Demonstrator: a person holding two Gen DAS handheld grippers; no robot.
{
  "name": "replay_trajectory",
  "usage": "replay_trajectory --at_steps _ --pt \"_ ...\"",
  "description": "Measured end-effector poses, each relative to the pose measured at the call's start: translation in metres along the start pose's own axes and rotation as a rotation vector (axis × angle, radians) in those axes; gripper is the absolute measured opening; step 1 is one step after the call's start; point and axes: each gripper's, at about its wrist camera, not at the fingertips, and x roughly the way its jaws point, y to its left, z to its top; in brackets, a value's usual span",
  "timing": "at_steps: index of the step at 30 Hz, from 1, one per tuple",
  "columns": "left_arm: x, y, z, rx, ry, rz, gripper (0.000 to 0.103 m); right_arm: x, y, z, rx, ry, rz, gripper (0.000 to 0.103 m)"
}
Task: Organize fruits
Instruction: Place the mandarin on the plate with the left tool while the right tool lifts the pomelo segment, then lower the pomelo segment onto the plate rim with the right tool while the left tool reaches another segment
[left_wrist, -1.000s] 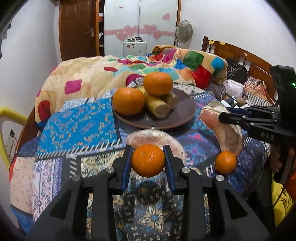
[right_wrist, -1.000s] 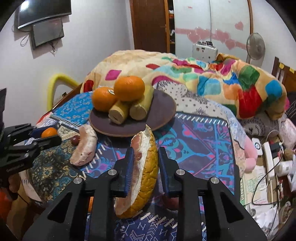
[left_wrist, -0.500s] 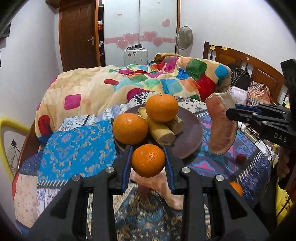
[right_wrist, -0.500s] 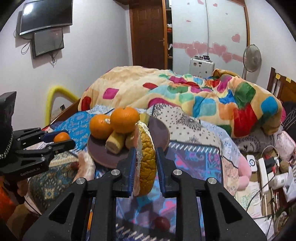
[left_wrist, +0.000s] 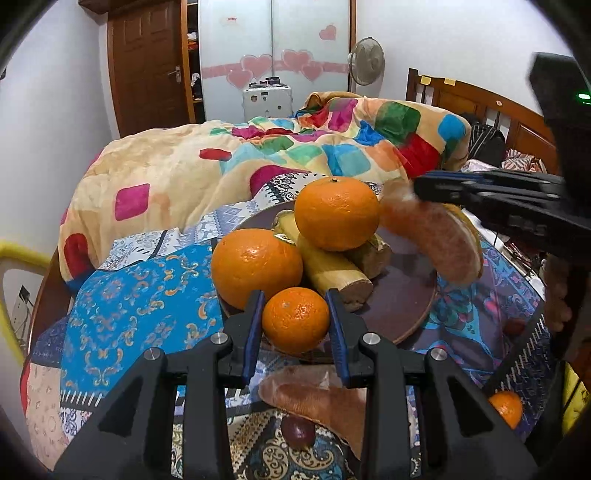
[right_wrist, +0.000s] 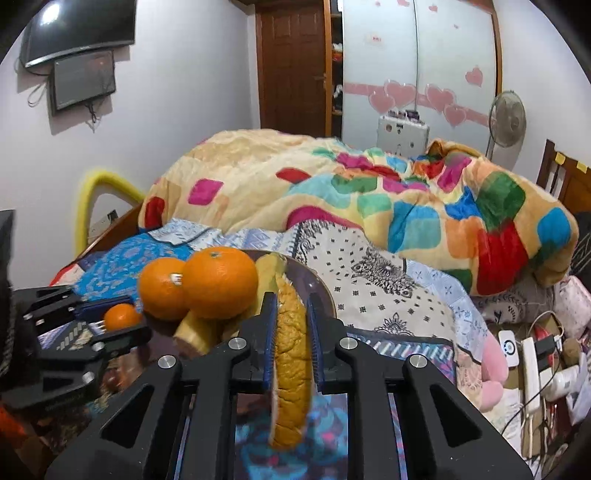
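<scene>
My left gripper (left_wrist: 295, 321) is shut on a small mandarin (left_wrist: 295, 319), held at the near rim of the dark brown plate (left_wrist: 402, 310). The plate holds two big oranges (left_wrist: 256, 267) (left_wrist: 337, 212) and two cut yellow stalks (left_wrist: 332, 269). My right gripper (right_wrist: 291, 325) is shut on a pomelo wedge (right_wrist: 293, 354), held over the plate's right side; the wedge also shows in the left wrist view (left_wrist: 443, 240). The left gripper with its mandarin shows in the right wrist view (right_wrist: 120, 316).
Another pomelo wedge (left_wrist: 321, 397), a dark grape (left_wrist: 297, 432) and a second mandarin (left_wrist: 506, 408) lie on the patterned cloth near me. A colourful quilt (left_wrist: 295, 155) is heaped behind the plate. Chargers and clutter (right_wrist: 532, 365) lie at the right.
Both grippers have moved forward to the plate. The left carried its mandarin to the near rim; the right lifted the pomelo wedge off the cloth and brought it over the plate.
</scene>
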Motion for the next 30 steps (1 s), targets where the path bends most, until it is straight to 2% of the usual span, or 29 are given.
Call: replay_trajectory --at_steps 4,9,11,15,18,25,30 --pt "0.006 -0.001 0.000 0.005 0.009 -0.003 0.033 0.025 -0.008 -0.001 0.027 0.053 -0.009 0.011" --pt "0.009 -0.005 -0.001 0.019 -0.001 0.009 0.033 0.036 -0.020 -0.005 0.064 0.118 0.019 0.011" --pt "0.009 -0.005 -0.001 0.026 -0.001 0.012 0.035 0.034 -0.018 -0.005 0.049 0.122 0.005 0.011" --pt "0.010 -0.007 -0.002 0.035 0.000 0.006 0.046 0.024 -0.016 -0.006 0.049 0.129 0.019 0.021" --pt "0.011 -0.006 -0.002 0.029 0.004 0.010 0.048 0.010 -0.014 -0.009 0.040 0.112 0.019 0.027" --pt "0.001 0.004 -0.004 -0.025 -0.021 0.001 0.049 -0.023 -0.013 -0.027 0.016 0.089 0.021 0.027" --pt "-0.020 0.002 -0.011 -0.017 -0.037 0.011 0.049 -0.040 -0.010 -0.040 0.022 0.096 0.040 0.027"
